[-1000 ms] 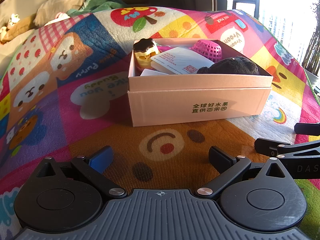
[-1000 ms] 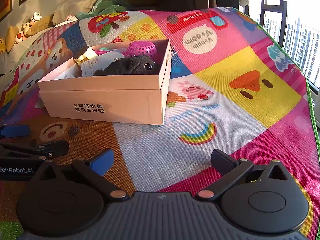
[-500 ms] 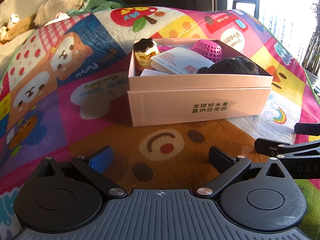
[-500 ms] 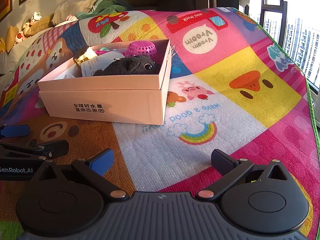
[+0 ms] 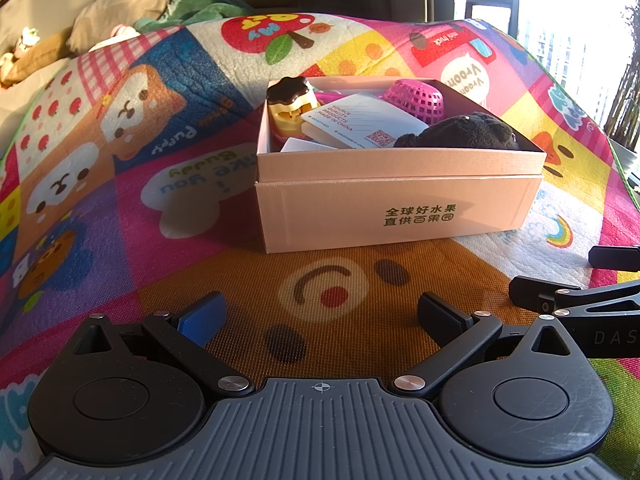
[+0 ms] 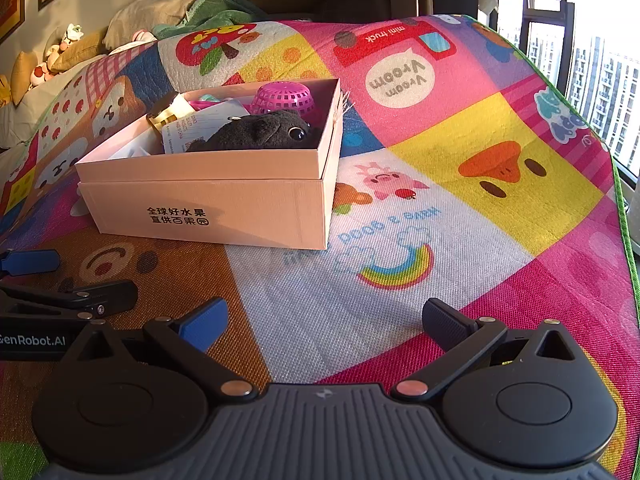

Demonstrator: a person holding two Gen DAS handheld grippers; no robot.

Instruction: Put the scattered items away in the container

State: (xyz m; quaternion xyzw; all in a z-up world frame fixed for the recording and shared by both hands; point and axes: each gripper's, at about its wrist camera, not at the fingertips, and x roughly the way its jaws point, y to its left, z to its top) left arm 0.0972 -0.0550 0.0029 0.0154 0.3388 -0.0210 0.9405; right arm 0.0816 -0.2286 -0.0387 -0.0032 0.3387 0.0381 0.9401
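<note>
**What the two wrist views leave hidden or cut off**

The near wall of the pink cardboard box (image 5: 396, 200) hides the lower parts of everything inside. Only the top of the black plush toy (image 5: 460, 132) shows, and it overlaps the white card (image 5: 360, 120), whose small print is too tiny to read. A pink mesh basket (image 5: 416, 96) is partly covered behind them.

In the right wrist view, the left tongs (image 6: 30, 280) are cut off by the left edge, their printed label losing its first letter. The window (image 6: 600, 60) is washed out by glare.
</note>
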